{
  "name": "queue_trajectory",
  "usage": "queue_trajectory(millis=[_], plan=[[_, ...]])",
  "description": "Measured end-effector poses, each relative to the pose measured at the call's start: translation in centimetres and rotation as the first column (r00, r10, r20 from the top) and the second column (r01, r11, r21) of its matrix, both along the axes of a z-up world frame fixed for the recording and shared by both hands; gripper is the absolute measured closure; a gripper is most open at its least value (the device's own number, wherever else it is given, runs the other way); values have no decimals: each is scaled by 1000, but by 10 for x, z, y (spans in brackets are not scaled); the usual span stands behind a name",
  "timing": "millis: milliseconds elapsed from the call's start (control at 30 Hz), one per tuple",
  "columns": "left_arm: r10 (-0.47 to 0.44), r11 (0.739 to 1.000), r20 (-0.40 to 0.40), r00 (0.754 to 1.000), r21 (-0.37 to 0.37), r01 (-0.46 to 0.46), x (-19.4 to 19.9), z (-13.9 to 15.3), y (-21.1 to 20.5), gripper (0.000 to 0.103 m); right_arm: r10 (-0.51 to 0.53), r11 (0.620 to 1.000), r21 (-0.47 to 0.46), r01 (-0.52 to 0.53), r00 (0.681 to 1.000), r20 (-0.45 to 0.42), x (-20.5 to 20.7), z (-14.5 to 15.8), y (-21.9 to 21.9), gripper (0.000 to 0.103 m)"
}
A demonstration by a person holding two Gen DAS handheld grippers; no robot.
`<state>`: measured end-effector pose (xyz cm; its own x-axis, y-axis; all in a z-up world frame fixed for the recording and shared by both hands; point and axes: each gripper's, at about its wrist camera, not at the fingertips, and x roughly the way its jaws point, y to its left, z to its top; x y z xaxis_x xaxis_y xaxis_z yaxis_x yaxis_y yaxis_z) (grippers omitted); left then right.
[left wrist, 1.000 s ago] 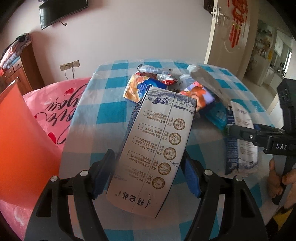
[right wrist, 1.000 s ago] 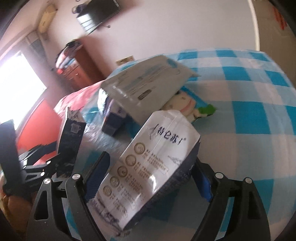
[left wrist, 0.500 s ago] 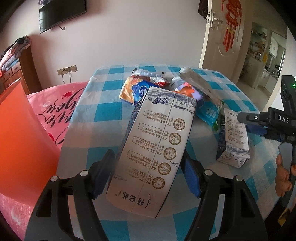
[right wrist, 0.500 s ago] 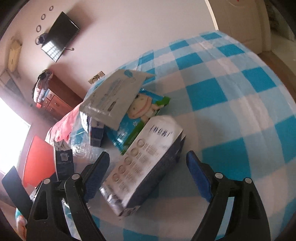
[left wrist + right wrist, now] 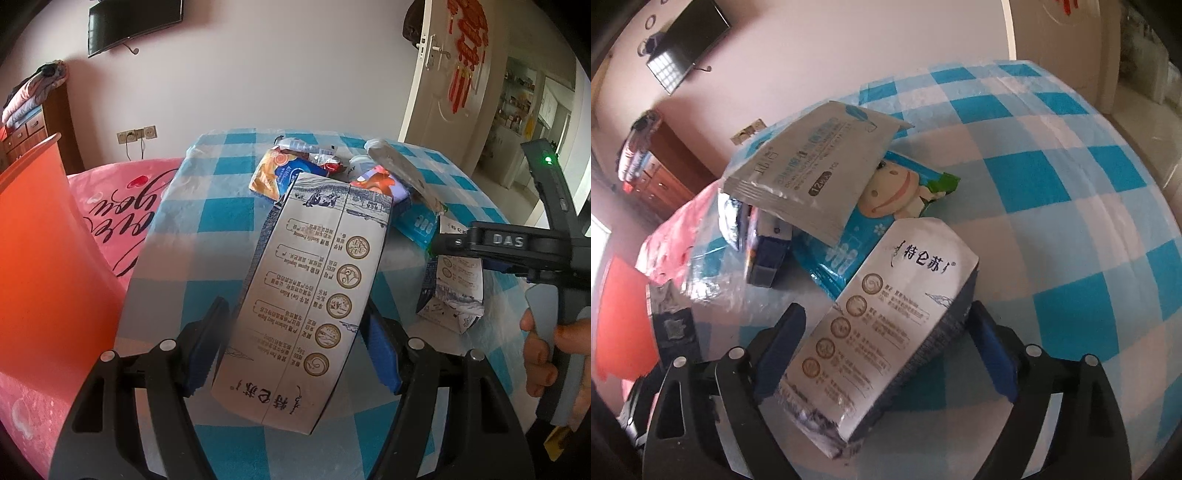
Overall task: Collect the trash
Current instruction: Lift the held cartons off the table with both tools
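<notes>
Now, my left gripper [image 5: 293, 349]: it clamps a milk carton [image 5: 314, 288] above the checked table [image 5: 207, 258].
My right gripper [image 5: 888, 341]: jaws are opening; a second carton [image 5: 886, 325] lies between them on the table.

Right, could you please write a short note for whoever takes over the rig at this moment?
Left gripper: shut on a milk carton, held over the checked tablecloth.
Right gripper: jaws opening; the second milk carton lies on the cloth between them, not gripped.
Grey wipes packet, blue wet-wipes pack and snack wrapper lie piled on the cloth.
Done: nothing visibly binned.
Left: both cartons, then the pile; the orange container is probably the bin.
</notes>
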<state>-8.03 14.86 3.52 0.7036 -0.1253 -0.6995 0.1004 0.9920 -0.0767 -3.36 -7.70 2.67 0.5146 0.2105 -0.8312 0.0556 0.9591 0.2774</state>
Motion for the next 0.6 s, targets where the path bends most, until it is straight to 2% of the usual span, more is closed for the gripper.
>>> queue_trajectory(millis=[133, 200, 433, 600], plan=[[0, 1000, 2, 1000, -7, 0, 0, -1, 1, 32, 15, 998, -55, -13, 999, 28, -2, -1, 3, 17], [1, 1000, 3, 1000, -10, -1, 0, -1, 2, 32, 30, 998, -53, -28, 999, 41, -4, -2, 1, 19], [-3, 999, 12, 1000, -34, 3, -3, 2, 5, 32, 77, 997, -23, -75, 996, 51, -18, -1, -14, 33], [-13, 999, 13, 1000, -49, 14, -6, 2, 4, 32, 102, 995, -21, -101, 993, 58, -30, 0, -21, 37]])
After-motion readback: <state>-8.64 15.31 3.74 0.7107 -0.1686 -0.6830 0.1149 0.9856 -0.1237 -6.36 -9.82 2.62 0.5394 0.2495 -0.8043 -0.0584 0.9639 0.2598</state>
